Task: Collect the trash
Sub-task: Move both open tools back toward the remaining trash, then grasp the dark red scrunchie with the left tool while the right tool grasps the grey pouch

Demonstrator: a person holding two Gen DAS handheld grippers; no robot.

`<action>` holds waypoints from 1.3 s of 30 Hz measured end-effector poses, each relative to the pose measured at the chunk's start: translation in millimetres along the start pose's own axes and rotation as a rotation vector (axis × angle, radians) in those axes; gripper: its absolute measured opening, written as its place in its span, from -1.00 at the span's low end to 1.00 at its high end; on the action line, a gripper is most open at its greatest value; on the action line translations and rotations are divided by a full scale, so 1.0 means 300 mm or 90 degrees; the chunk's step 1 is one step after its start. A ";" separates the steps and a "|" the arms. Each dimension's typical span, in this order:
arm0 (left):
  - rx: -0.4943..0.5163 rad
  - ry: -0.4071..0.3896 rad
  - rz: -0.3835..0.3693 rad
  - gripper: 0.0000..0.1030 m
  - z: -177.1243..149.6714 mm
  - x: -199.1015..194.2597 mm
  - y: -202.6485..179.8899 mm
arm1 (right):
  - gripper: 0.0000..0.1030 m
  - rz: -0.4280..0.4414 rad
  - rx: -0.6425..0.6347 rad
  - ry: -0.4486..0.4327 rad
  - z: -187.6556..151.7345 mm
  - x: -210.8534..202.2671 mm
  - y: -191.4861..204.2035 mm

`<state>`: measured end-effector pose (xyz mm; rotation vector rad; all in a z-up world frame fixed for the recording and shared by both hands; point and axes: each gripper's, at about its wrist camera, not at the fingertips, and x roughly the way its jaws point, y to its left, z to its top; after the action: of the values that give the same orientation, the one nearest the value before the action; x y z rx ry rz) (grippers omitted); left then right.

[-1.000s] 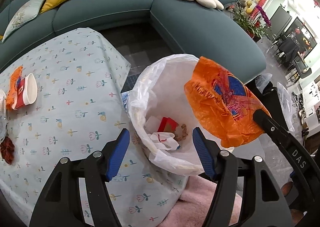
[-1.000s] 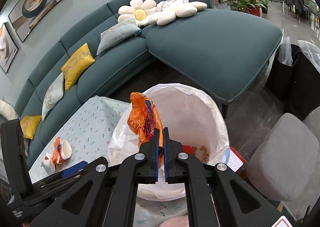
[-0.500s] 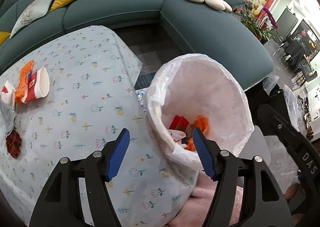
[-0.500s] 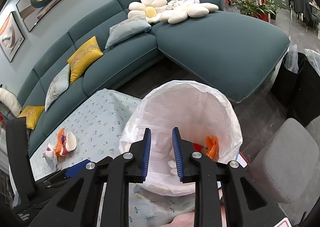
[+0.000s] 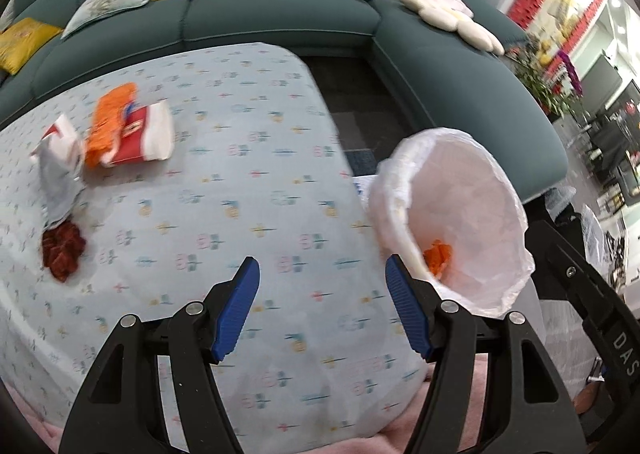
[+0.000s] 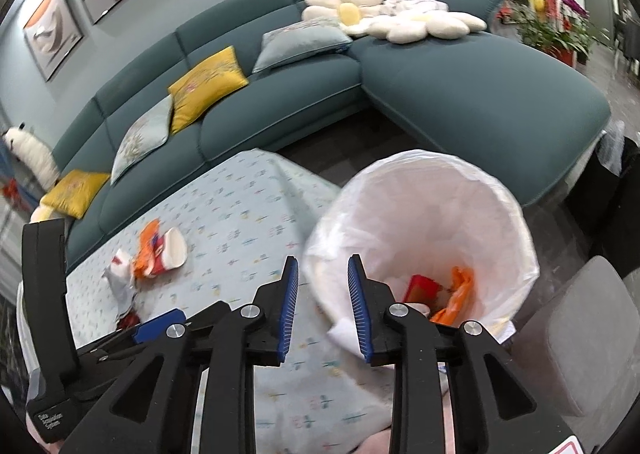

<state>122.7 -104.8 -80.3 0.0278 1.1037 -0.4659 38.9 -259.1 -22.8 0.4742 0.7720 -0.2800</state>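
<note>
A trash bin lined with a white bag (image 5: 460, 214) (image 6: 424, 214) stands at the table's right edge. An orange wrapper (image 6: 456, 298) (image 5: 438, 256) and a red box (image 6: 420, 288) lie inside it. On the table lie a red-and-white paper cup (image 5: 138, 138) (image 6: 168, 250), an orange wrapper (image 5: 108, 122), a crumpled white and grey wrapper (image 5: 60, 170) and a dark red scrap (image 5: 62, 250). My left gripper (image 5: 322, 312) is open and empty above the table. My right gripper (image 6: 322, 310) is open and empty over the bin's near rim.
The table has a light blue flowered cloth (image 5: 248, 174). A teal corner sofa (image 6: 460, 94) with yellow and grey cushions runs behind it. A grey stool (image 6: 580, 338) and a black bin (image 6: 612, 182) stand to the right of the trash bin.
My right gripper opened and dropped the orange wrapper into the bin. Both grippers then swung left toward the table, with the right jaws opening wider.
</note>
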 end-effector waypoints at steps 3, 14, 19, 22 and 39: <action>-0.020 -0.002 0.012 0.20 -0.010 -0.019 0.078 | -0.49 0.013 -0.021 0.009 -0.018 0.014 0.073; -0.115 -0.015 0.051 0.20 -0.044 -0.092 0.381 | -0.49 0.050 -0.102 0.042 -0.078 0.056 0.334; -0.155 -0.016 0.063 0.21 -0.068 -0.110 0.507 | -0.28 0.058 -0.138 0.050 -0.106 0.070 0.440; -0.189 -0.012 0.073 0.21 -0.091 -0.119 0.599 | -0.24 0.066 -0.156 0.059 -0.122 0.085 0.499; -0.315 0.017 0.109 0.21 -0.117 -0.069 0.959 | -0.24 0.088 -0.227 0.126 -0.213 0.258 0.790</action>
<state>193.2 171.0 -137.9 -0.3048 1.2063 -0.0319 150.7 -28.5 -45.9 0.2177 0.9551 0.0355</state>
